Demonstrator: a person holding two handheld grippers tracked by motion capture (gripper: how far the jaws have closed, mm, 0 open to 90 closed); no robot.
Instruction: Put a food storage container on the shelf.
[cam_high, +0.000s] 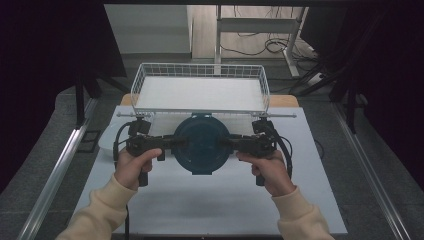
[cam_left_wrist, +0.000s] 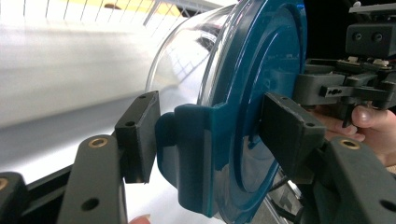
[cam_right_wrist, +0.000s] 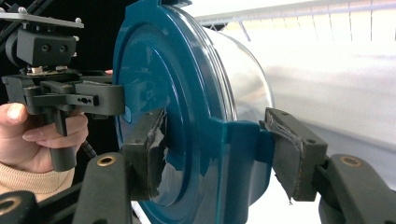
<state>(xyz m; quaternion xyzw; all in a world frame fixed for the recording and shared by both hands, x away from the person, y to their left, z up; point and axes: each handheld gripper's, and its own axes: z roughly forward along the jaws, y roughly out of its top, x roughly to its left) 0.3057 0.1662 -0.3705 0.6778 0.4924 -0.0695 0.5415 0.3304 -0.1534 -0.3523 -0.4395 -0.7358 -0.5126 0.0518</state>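
Centre of the frame: lidded container (cam_high: 202, 144) held above the table (cam_high: 210, 205), left gripper (cam_high: 172, 143) and right gripper (cam_high: 231, 144) each pinching an opposite lid clasp, balancing it before the wire basket (cam_high: 200, 75).

What we can't make out

From the high view the teal lid (cam_high: 202, 144) hides the clear container beneath it, so we cannot read its contents; a pale dish (cam_high: 106, 142) at middle left sits half behind the left gripper (cam_high: 172, 143).
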